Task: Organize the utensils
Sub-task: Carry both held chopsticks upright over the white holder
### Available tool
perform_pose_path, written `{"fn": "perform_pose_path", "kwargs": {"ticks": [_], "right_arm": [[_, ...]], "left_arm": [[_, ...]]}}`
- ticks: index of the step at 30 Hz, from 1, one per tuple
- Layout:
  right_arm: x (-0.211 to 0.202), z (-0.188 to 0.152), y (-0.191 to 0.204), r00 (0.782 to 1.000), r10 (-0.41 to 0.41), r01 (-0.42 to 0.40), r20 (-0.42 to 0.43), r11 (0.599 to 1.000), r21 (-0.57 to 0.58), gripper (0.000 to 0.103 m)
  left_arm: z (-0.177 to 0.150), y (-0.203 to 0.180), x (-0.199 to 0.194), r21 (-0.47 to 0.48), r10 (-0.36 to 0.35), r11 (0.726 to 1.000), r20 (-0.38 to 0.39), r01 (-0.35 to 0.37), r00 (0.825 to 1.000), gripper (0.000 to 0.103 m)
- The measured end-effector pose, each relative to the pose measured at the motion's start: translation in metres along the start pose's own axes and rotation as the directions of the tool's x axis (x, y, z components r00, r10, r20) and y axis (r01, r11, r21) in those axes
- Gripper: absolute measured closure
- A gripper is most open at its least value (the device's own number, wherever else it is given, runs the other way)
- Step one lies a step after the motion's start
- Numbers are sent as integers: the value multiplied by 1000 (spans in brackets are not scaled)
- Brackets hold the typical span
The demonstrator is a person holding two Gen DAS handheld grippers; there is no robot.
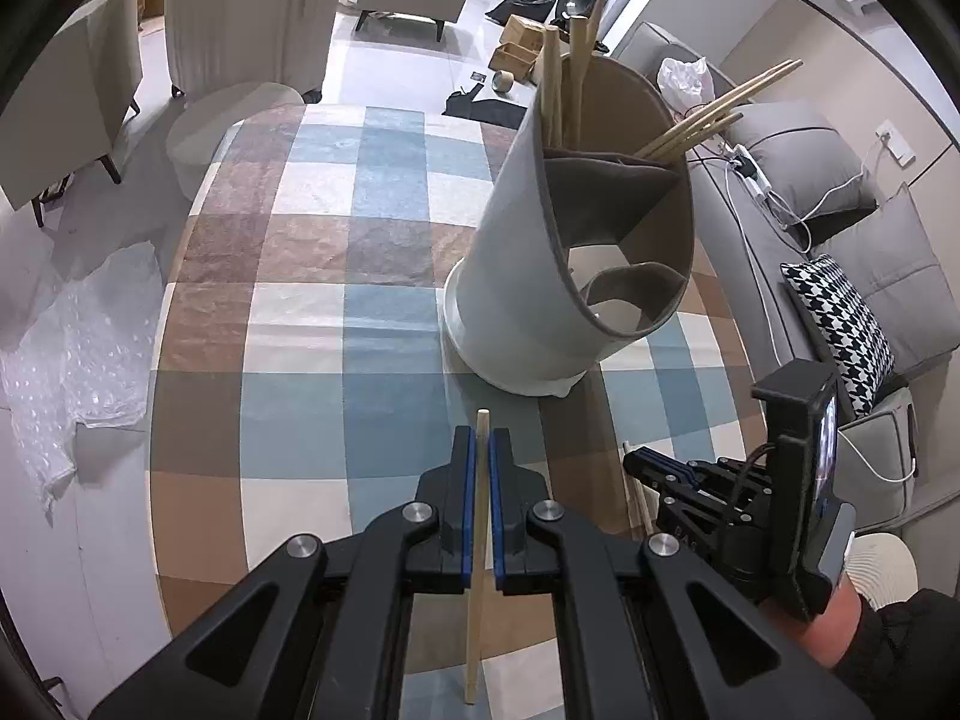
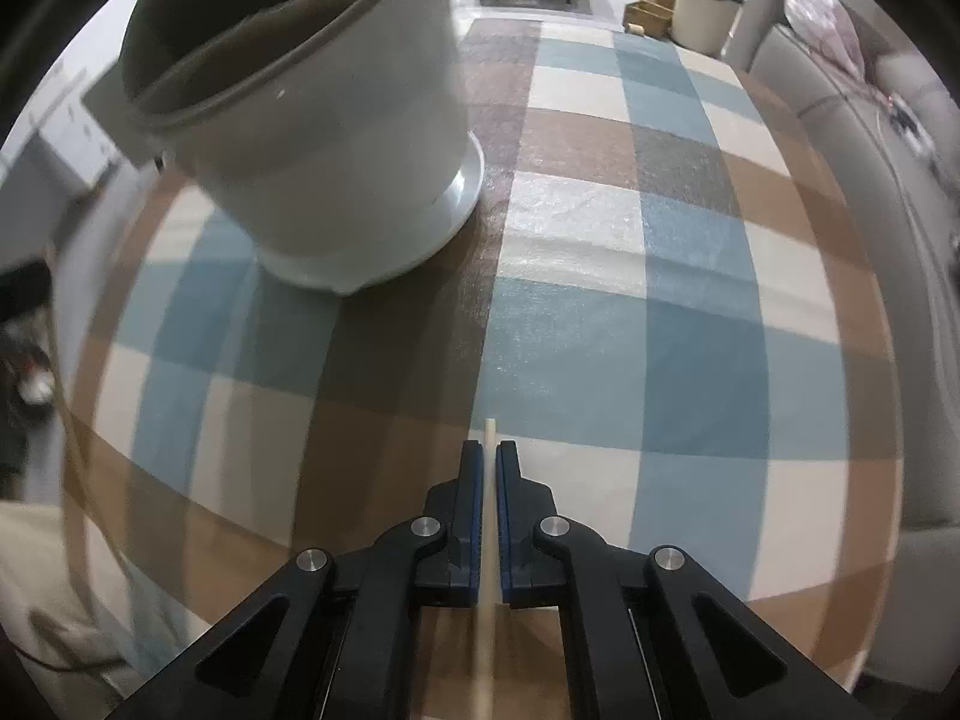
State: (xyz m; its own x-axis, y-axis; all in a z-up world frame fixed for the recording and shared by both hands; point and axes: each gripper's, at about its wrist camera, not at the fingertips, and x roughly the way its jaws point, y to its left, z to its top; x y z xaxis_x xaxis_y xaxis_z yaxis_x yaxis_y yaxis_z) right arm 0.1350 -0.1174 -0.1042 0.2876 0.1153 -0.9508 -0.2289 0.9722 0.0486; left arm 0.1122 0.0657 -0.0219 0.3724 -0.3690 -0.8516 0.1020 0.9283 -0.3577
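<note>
Chopsticks fill both of my grippers right now. My left gripper [image 1: 482,450] is clamped on one pale wooden chopstick [image 1: 478,570], which runs lengthwise between the blue pads; its tip pokes out just past the fingertips and its other end hangs below the jaws. My right gripper [image 2: 490,462] is closed narrow on a second chopstick [image 2: 487,600], held the same way, with a short tip showing beyond the pads. From the left wrist view I also see the right gripper low at the right edge, held in a hand [image 1: 828,630], close over the tablecloth.

Both grippers point down at a table covered by a checked cloth [image 1: 300,312] in blue, brown and cream. The holder [image 1: 528,276], a tall grey cylinder with a slanted rim and inner dividers, stands on the cloth ahead of the left gripper and ahead-left of the right one. More chopsticks [image 1: 708,114] already lean in its far compartments, sticking above the rim. The nearer compartments look bare as far as I can see.

A grey sofa [image 1: 840,252] sits beside the table.
</note>
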Motion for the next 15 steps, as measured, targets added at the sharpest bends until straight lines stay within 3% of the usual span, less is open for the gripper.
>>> {"fn": "perform_pose_path", "kwargs": {"ticks": [6, 10, 15], "right_arm": [[-31, -7, -25, 987, 80, -90, 139, 993, 69, 100], [-76, -13, -31, 940, 152, -179, 307, 982, 63, 100], [-114, -24, -14, 891, 196, -223, 409, 975, 18, 100]], "left_arm": [[3, -13, -4, 13, -9, 1000, 3, 9, 1000, 103], [5, -26, -16, 34, -18, 999, 28, 17, 999, 103], [4, -42, -25, 55, -24, 998, 45, 22, 999, 103]]}}
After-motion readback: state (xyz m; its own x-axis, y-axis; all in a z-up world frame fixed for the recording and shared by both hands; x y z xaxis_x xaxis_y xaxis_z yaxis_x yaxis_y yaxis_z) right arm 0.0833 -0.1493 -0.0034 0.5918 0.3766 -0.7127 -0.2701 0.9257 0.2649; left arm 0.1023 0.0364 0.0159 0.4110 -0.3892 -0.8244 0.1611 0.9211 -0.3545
